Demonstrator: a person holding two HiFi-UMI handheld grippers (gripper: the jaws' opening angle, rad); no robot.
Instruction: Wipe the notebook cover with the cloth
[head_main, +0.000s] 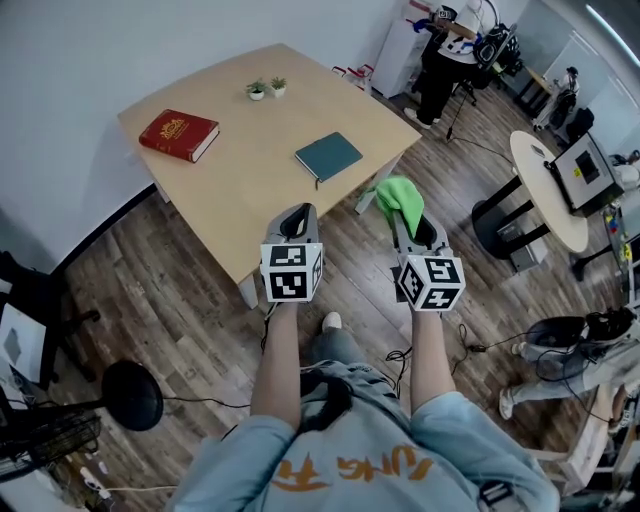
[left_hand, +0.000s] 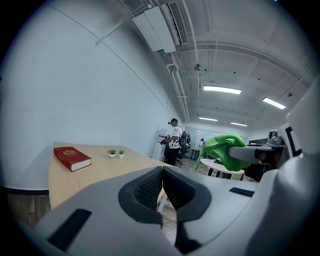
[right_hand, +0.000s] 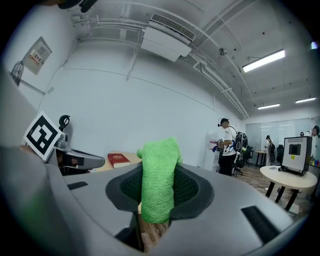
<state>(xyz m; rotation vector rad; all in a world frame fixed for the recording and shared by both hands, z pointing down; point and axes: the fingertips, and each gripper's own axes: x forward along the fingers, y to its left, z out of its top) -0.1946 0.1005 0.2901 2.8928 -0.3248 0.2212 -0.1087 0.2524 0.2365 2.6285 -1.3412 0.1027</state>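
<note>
A dark teal notebook (head_main: 328, 156) lies flat on the wooden table (head_main: 250, 210), near its right edge. My right gripper (head_main: 405, 218) is shut on a bright green cloth (head_main: 400, 198), held in the air off the table's near right corner. In the right gripper view the green cloth (right_hand: 158, 180) hangs pinched between the jaws. The cloth (left_hand: 224, 150) also shows at the right in the left gripper view. My left gripper (head_main: 297, 220) is shut and empty, over the table's near edge, its jaws (left_hand: 161, 187) closed together. Both grippers are short of the notebook.
A red book (head_main: 180, 134) lies at the table's far left, and two small potted plants (head_main: 266, 89) stand at its far side. A round white table (head_main: 545, 190) holding a monitor is at the right. A person (head_main: 440, 60) stands beyond the table. Wood floor surrounds it.
</note>
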